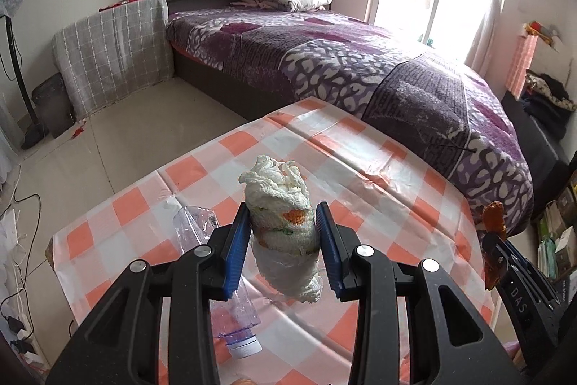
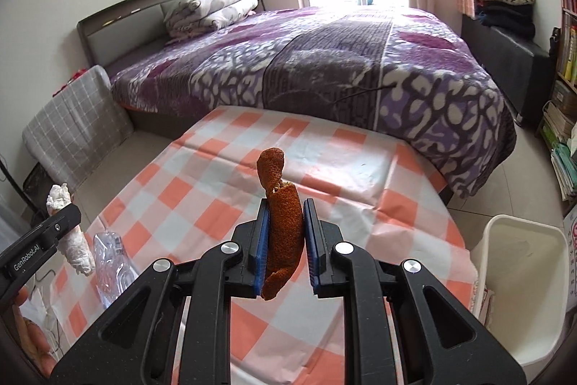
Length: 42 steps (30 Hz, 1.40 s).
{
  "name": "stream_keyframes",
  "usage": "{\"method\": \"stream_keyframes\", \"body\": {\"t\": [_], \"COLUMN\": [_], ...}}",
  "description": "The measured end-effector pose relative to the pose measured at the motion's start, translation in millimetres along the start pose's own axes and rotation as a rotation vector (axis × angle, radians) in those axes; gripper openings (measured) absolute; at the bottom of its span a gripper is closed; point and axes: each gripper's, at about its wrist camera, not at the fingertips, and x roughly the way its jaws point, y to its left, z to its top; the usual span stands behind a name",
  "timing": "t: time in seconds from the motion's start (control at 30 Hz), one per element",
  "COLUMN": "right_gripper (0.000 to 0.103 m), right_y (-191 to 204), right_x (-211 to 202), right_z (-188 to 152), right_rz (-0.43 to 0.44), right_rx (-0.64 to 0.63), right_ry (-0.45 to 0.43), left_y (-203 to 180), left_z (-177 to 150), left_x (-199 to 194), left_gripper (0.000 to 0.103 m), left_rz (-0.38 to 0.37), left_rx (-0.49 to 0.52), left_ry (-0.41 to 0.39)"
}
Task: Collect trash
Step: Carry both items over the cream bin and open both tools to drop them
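My left gripper (image 1: 285, 215) is shut on a crumpled white paper towel (image 1: 281, 204) with orange stains, held above the checked table (image 1: 360, 161). A crushed clear plastic bottle (image 1: 230, 313) with a white cap lies on the table under the left finger. My right gripper (image 2: 286, 204) is shut on a strip of orange peel (image 2: 285, 222), held upright above the table (image 2: 216, 168). The left gripper with the paper towel (image 2: 74, 248) shows at the left of the right wrist view, and the bottle (image 2: 111, 262) lies beside it. The peel (image 1: 493, 215) shows at the right of the left wrist view.
A white plastic bin (image 2: 523, 280) stands on the floor right of the table. A bed with a purple blanket (image 2: 324, 60) lies beyond the table. A cloth-covered cabinet (image 1: 111, 53) stands left of the bed. Shelves of books (image 2: 562, 132) line the right wall.
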Motion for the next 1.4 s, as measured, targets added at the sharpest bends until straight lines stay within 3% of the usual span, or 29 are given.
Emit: {"method": "stream_keyframes", "body": {"t": [0.57,0.9,1.4], "right_gripper": [0.018,0.018,0.02], "right_y": [-53,-101,-209], "right_x": [-25,-44,-69], "right_z": [6,10,6], "right_rz": [-0.058,-0.118,-0.206], "right_rx": [0.083,0.155,0.443], "right_ry": [-0.026,-0.037,-0.031], "left_y": [-63,-118,-189], "left_z": [-1,-17,-50], "left_x": [-20,-30,-42], "left_gripper": [0.037,0.037,0.037], "left_rz": [-0.07,-0.138,-0.237], "left_rx": [0.076,0.162,0.291], "left_ry": [-0.04,-0.041,-0.02]}}
